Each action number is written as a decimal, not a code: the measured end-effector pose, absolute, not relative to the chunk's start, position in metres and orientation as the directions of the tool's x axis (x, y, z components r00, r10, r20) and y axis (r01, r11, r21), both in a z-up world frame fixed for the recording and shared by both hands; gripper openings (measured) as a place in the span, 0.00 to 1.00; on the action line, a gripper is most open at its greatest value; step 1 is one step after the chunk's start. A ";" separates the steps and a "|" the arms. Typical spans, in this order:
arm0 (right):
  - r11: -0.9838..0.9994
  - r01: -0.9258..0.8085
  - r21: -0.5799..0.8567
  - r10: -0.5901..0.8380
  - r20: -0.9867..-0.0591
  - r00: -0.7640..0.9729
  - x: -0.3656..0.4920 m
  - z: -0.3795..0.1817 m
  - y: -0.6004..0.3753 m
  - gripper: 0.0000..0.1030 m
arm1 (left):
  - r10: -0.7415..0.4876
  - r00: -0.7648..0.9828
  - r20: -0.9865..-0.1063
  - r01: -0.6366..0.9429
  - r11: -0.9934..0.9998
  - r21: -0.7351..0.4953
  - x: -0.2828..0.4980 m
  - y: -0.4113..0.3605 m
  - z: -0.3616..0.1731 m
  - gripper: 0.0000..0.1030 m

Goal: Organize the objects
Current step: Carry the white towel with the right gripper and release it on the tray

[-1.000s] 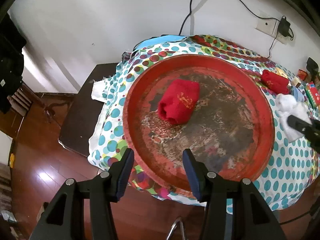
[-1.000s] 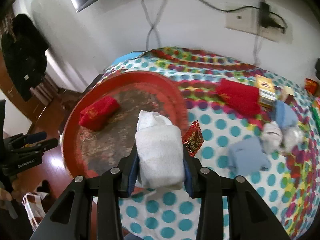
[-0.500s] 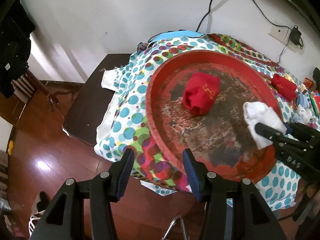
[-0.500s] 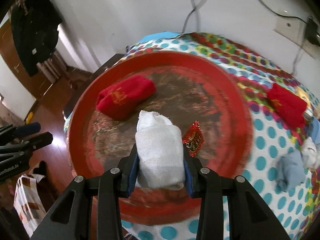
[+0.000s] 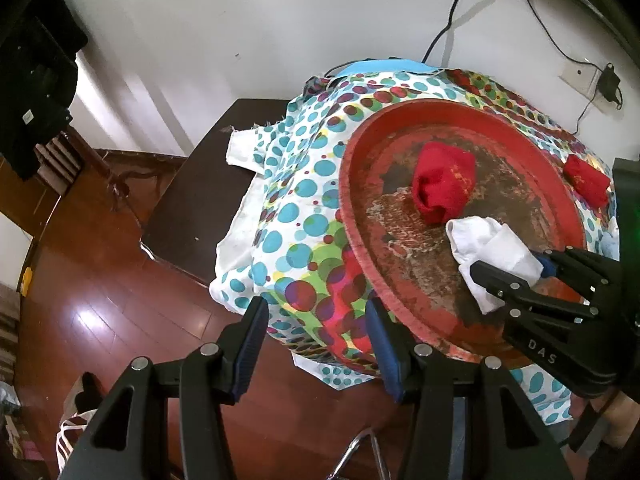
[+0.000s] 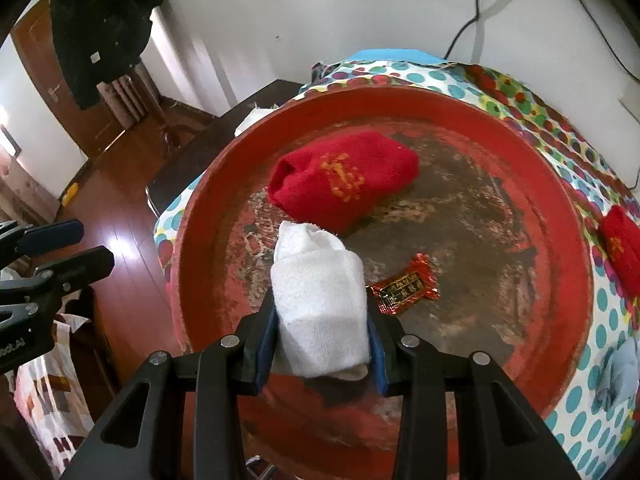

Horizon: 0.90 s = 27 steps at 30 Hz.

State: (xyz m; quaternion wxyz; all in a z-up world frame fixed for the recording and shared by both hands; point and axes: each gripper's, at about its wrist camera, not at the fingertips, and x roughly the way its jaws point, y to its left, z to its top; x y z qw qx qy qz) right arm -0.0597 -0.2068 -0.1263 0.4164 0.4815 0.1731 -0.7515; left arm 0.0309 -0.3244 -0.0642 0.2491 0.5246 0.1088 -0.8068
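Note:
A worn round red tray [image 6: 188, 240] [image 5: 352, 208] sits on the dotted tablecloth [image 5: 296, 216]. Inside it lie a rolled red sock [image 6: 344, 180] [image 5: 444, 184] and a red candy wrapper [image 6: 406, 286]. My right gripper [image 6: 320, 320] [image 5: 512, 264] is shut on a rolled white sock [image 6: 320, 292] [image 5: 492, 252], held just over the tray's near part, close to the red sock. My left gripper [image 5: 316, 312] [image 6: 88, 244] stands open and empty off the tray's left rim, above the table's edge and the floor.
A second red sock [image 6: 622, 248] [image 5: 586, 178] and a pale blue sock [image 6: 616, 376] lie on the cloth right of the tray. A dark low table [image 5: 200, 200] adjoins on the left. Wooden floor [image 5: 80, 280] lies below, cables and a socket on the wall behind.
My right gripper carried the white sock from the cloth over the tray, lower and nearer the red sock. My left gripper drew away to the left, off the tray.

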 end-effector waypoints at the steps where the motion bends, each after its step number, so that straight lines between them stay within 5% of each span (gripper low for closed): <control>1: -0.591 0.795 0.139 -0.458 -0.869 -0.188 -0.059 -0.127 -0.209 0.35 | -0.288 -0.324 -0.901 0.516 -0.852 0.087 0.031 -0.325 -0.065 0.50; 24: -0.574 0.813 0.098 -0.420 -0.888 -0.189 -0.054 -0.140 -0.227 0.39 | -0.288 -0.296 -0.911 0.533 -0.841 0.093 0.033 -0.339 -0.079 0.50; 27: -0.577 0.811 0.098 -0.427 -0.883 -0.197 -0.055 -0.136 -0.225 0.48 | -0.288 -0.295 -0.911 0.533 -0.841 0.094 0.033 -0.340 -0.079 0.50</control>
